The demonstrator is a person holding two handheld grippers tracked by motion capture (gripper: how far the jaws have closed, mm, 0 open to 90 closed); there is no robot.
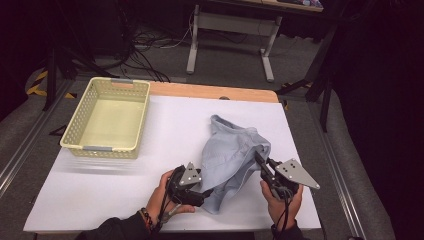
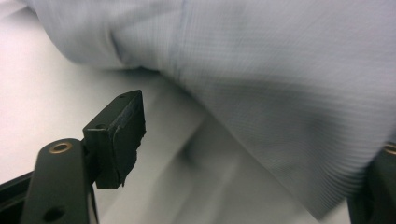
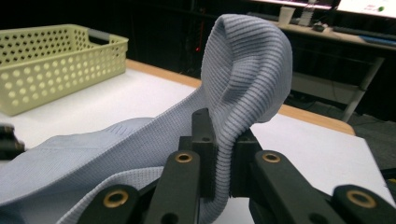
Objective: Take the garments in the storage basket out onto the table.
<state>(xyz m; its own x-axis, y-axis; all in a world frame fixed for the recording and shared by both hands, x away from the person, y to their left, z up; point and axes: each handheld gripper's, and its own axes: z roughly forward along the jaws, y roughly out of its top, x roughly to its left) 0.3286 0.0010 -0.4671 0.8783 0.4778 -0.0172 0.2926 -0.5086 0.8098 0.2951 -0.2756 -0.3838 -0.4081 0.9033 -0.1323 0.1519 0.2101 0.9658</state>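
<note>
A crumpled light-blue garment [image 1: 230, 155] lies on the white table cover [image 1: 100, 200], right of centre. My right gripper [image 1: 260, 161] is shut on a fold at the garment's right edge; in the right gripper view the ribbed cloth [image 3: 247, 60] loops up from between the closed jaws of that gripper [image 3: 222, 140]. My left gripper [image 1: 205, 192] sits low at the garment's near-left corner. In the left gripper view its jaws [image 2: 247, 163] stand wide apart, with the cloth [image 2: 280, 70] draped just ahead and reaching down toward the right-hand jaw. Nothing is pinched there.
An empty pale-yellow perforated basket [image 1: 107, 148] stands at the table's far left, also seen in the right gripper view [image 3: 46, 70]. A wooden table edge [image 1: 215, 91] runs along the far side. Metal rails flank the table; desk legs and cables lie beyond.
</note>
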